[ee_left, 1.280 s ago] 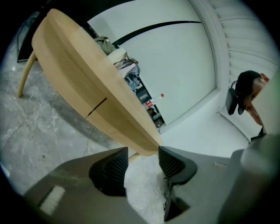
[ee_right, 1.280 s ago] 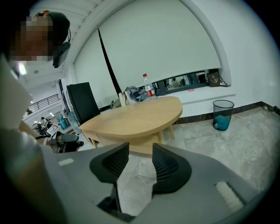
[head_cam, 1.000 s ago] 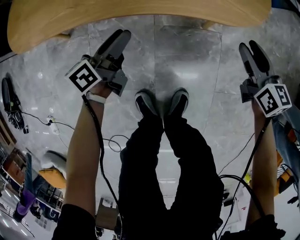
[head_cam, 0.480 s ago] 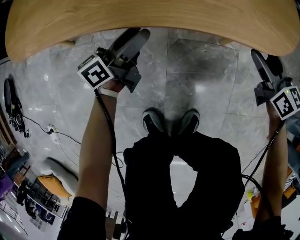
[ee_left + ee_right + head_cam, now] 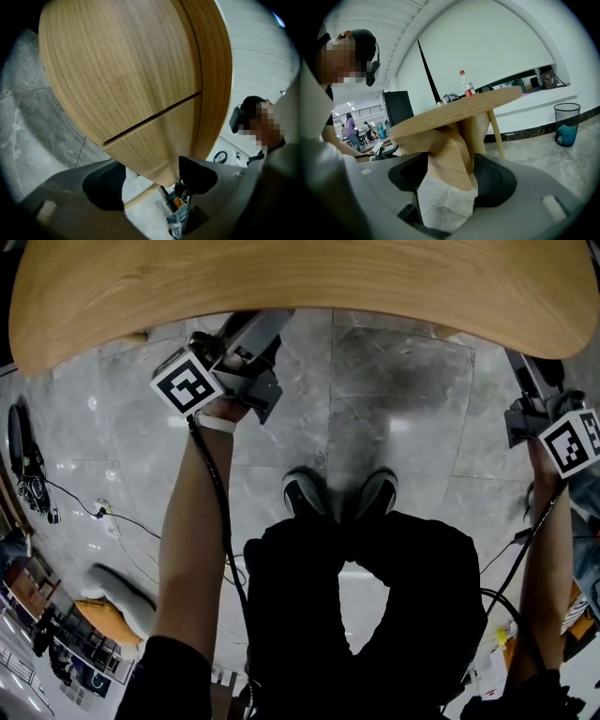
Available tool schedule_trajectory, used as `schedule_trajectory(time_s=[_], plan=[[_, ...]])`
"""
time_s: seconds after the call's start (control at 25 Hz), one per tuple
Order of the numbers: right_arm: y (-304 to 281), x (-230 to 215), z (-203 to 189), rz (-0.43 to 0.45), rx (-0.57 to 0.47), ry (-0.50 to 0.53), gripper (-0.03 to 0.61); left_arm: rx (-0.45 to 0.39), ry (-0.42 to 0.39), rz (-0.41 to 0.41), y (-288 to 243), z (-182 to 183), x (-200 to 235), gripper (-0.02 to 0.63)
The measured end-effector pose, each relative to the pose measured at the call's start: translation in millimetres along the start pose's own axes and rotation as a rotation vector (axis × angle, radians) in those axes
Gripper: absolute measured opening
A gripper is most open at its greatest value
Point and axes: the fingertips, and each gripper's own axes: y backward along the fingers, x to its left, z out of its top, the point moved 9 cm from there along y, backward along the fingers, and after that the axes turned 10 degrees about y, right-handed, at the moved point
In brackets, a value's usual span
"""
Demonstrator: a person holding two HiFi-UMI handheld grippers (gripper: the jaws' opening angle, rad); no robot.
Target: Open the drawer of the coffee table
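Observation:
The round wooden coffee table (image 5: 300,287) fills the top of the head view. In the left gripper view its drawer front (image 5: 140,93) shows as a curved wood panel with a dark seam. My left gripper (image 5: 150,180) is opening, and the panel's lower corner sits between its pads without touching them. Its tips (image 5: 258,324) reach under the table's edge. My right gripper (image 5: 451,176) is closing, with a wooden corner of the drawer (image 5: 450,150) between its pads; I see no firm press. Seen from the head, that gripper (image 5: 530,367) is at the table's right edge.
The person's shoes (image 5: 337,491) stand on the grey marble floor between both arms. Cables (image 5: 103,507) lie on the floor at left. A bottle (image 5: 467,84) stands on the tabletop, a table leg (image 5: 496,126) slants down, and a bin (image 5: 566,118) stands by the wall.
Both grippers have come closer to the table's edge, and their tips now reach under it. The tabletop takes up more of the head view.

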Motion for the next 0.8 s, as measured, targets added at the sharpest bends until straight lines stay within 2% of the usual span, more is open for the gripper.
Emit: schedule_trajectory(time_s=[0.24,0.44,0.64,0.72,0.8], plan=[[3.3,6.3,0.0,0.011,0.002,0.040,0.342,-0.029,0.042,-0.040,2.4,-2.3,1.3,0.357],[13.2,8.9,-5.0,0.010,0.001,-0.002,0.330,-0.019,0.066,-0.042,8.8,-8.8,-4.5,0.362],[41.4,38.0,-22.1,-0.024,0.030,-0.085,0.330,-0.002,0.123,0.038,40.0,-35.6,-20.3,0.364],[51.3,46.4,-24.2,-0.027,0.046,-0.112,0.333,0.011,0.153,0.095,47.8,-44.1,-26.5,0.374],[54.7,50.5,-22.1,-0.031,0.059,-0.133,0.345,0.070,0.132,0.173,51.0,-48.7,-31.1,0.385]])
